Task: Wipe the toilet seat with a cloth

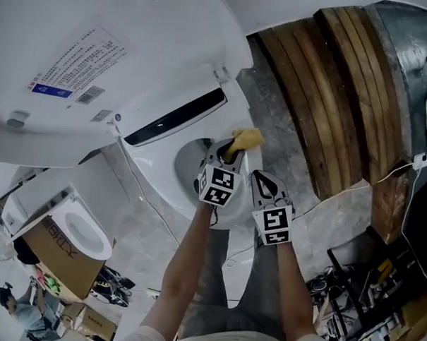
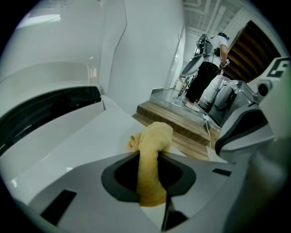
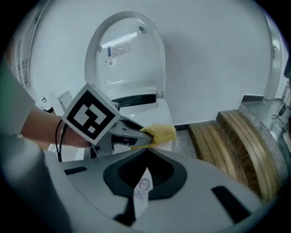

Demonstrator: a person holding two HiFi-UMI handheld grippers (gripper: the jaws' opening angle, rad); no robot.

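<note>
Left gripper view shows the left claw [image 2: 149, 154] closed tight on a yellow cloth [image 2: 153, 136]. A strip of it is pinched between the jaws, and the bunched end past the tips presses on the white seat [image 2: 82, 145]. From above, that bunch sits at the seat's right edge, towards the back where the lid [image 1: 98, 55] stands raised. The right claw [image 3: 145, 152] hangs just beside the left one, clear of the seat. Its jaws are together with only a small white tag [image 3: 140, 191] caught in the seam, and it takes no part in the wiping. To the right, wooden boards [image 1: 329, 101] lean on the floor, well apart from the toilet. The wipe looks under way rather than finished. The cloth is on the seat, but nothing on that glossy white surface marks which parts are done. I would guess the front curve and the left side remain to be covered.
</note>
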